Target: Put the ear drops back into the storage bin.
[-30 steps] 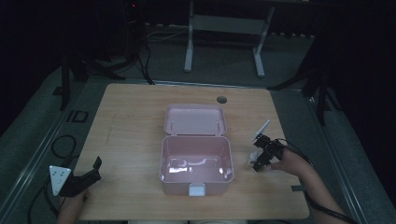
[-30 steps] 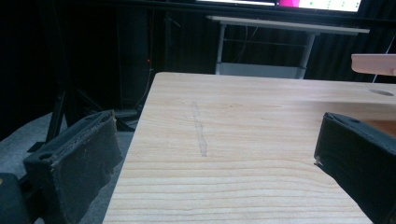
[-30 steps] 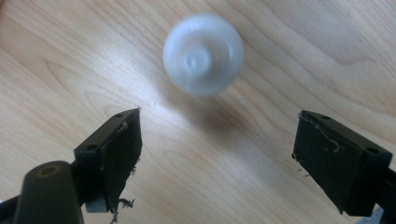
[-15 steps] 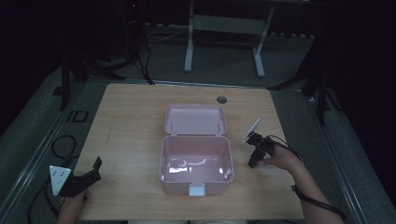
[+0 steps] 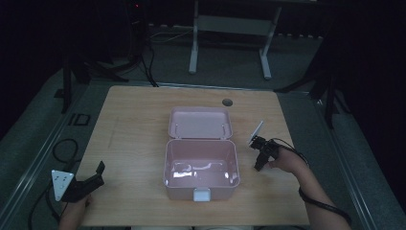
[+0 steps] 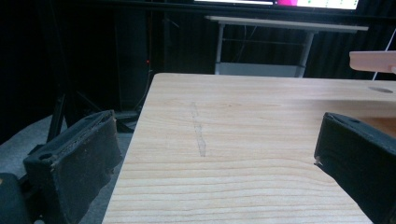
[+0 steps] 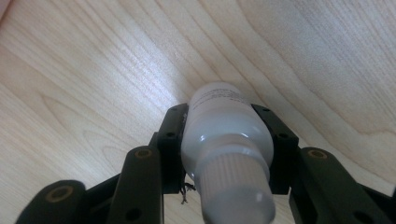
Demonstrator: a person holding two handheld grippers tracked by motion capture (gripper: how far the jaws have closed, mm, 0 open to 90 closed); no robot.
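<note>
Starting at the left edge of the table (image 5: 134,124), the left gripper (image 5: 91,182) is seen idle near the front corner, its jaws spread wide with nothing but bare wood between them, well apart from everything else.

In the middle, the pink box (image 5: 201,165) is set open, its lid (image 5: 199,123) laid back flat behind it; nothing can be made out inside beyond glare on the floor.

Over on the right, just beside the box, the right gripper (image 5: 259,158) has just been closing, and a small white bottle (image 7: 224,135) is now clamped between its pads. From the right gripper view the bottle is seen lying lengthwise along the jaws, ribbed cap (image 7: 233,177) toward the camera, base pointing down at the wood; whether it rests on the table cannot be told.

The bottle is judged light and fairly stiff, likely plastic, so no great squeeze should be needed. Its smooth, glossy, rounded wall is the concern: it could be rolled or squirted forward out of flat pads if tilted. The hold is taken across the widest part of the body, which looks like the soundest place; the narrower cap would offer ribs for friction but less contact. Breakage looks unlikely; slipping is the thing to be watched.
</note>
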